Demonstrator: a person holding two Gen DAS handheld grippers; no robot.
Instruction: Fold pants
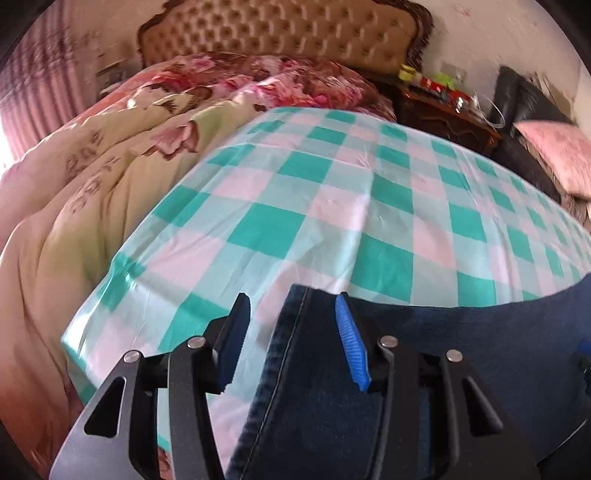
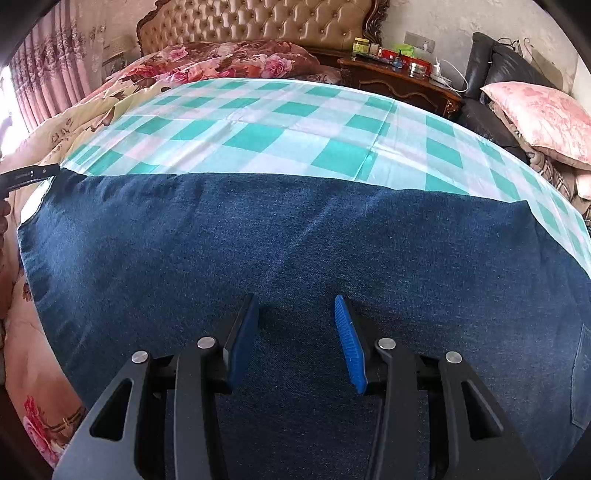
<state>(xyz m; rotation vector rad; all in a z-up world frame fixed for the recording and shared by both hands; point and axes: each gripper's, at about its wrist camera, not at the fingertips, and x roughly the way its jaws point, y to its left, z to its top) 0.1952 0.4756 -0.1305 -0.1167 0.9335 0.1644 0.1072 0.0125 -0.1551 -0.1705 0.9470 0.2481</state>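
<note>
My left wrist camera sits low over the bed, close to the jeans' (image 1: 406,369) stitched edge at the frame's bottom, facing across the checked sheet (image 1: 332,206) toward the headboard (image 1: 280,33) at the top. My right wrist camera sits low over the jeans (image 2: 295,240), which fill its lower half, and faces the same way. Both views share the sheet (image 2: 277,129), headboard (image 2: 258,22) and nightstand (image 2: 399,81) upper right.

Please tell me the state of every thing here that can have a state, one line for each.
Dark blue denim pants: spread flat on the bed, not gripped.
Green and white checked sheet: laid out smooth under the pants.
Left gripper: open, over the pants' stitched edge.
Right gripper: open, over the middle of the pants.
</note>
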